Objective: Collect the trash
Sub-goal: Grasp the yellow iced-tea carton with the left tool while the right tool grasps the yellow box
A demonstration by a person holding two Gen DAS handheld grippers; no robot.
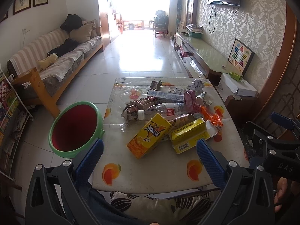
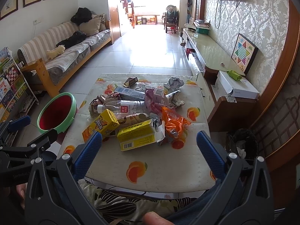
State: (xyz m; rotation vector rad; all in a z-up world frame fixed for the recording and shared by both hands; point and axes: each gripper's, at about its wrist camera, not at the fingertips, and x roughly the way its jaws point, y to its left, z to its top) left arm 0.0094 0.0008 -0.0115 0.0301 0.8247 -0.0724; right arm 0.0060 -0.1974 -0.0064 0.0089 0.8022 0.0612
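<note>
A heap of trash lies on a small table (image 1: 150, 176) with an orange-fruit cover. Nearest is an orange-yellow tea carton (image 1: 149, 136) (image 2: 100, 124), beside a torn yellow box (image 1: 190, 135) (image 2: 137, 135). Behind them lie a clear plastic bottle (image 1: 165, 109) (image 2: 123, 106), an orange wrapper (image 1: 211, 116) (image 2: 173, 121), a blue-white box (image 1: 165, 95) and crumpled foil (image 1: 197, 84) (image 2: 175, 82). A red bin with a green rim (image 1: 75, 129) (image 2: 56, 112) stands on the floor left of the table. My left gripper (image 1: 150, 150) and right gripper (image 2: 149, 143) hover open over the near table edge, empty.
A striped sofa (image 1: 56, 56) runs along the left wall, with a book rack (image 2: 11, 86) nearer. A long low cabinet (image 1: 202, 52) and white boxes (image 2: 236, 88) line the right wall. A dark basket (image 2: 241, 142) sits right of the table. Tiled floor (image 1: 142, 54) stretches beyond.
</note>
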